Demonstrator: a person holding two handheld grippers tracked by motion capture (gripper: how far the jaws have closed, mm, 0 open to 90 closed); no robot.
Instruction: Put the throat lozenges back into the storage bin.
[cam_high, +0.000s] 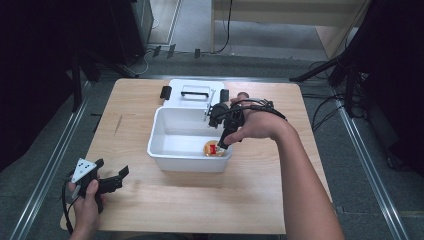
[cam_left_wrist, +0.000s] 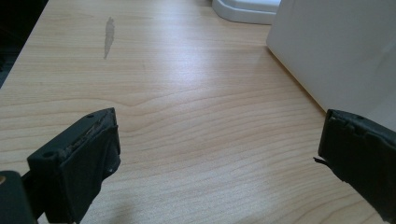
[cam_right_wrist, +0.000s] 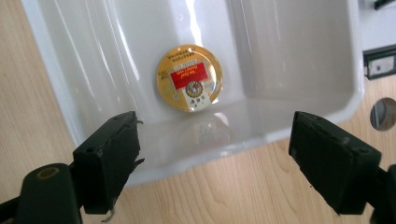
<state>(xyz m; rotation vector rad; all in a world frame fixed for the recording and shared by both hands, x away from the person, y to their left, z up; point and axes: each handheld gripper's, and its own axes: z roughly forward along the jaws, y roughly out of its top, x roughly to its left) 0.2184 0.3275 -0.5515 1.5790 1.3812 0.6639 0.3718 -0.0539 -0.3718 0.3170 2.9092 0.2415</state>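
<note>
Item: round gold tin (cam_right_wrist: 189, 77), lying flat in white bin (cam_high: 165, 150), near corner. Likely light, stiff, slick-lidded; gripping across rim edges advised. R gripper (cam_right_wrist: 215, 149) hovering above, jaws apart, empty. L gripper (cam_high: 111, 179) resting on table (cam_high: 250, 200), jaws wide, empty.

A light wooden surface (cam_high: 150, 200) with rounded corners stands on a grey carpeted floor (cam_high: 50, 150), and a pale scuff mark (cam_left_wrist: 109, 36) shows on its grain. Metal rails (cam_high: 372, 165) run along the floor on both sides. Black cables (cam_high: 325, 107) trail to the right. Beyond stands pale wooden furniture (cam_high: 290, 12); dark equipment (cam_high: 120, 25) fills the left corner.
</note>
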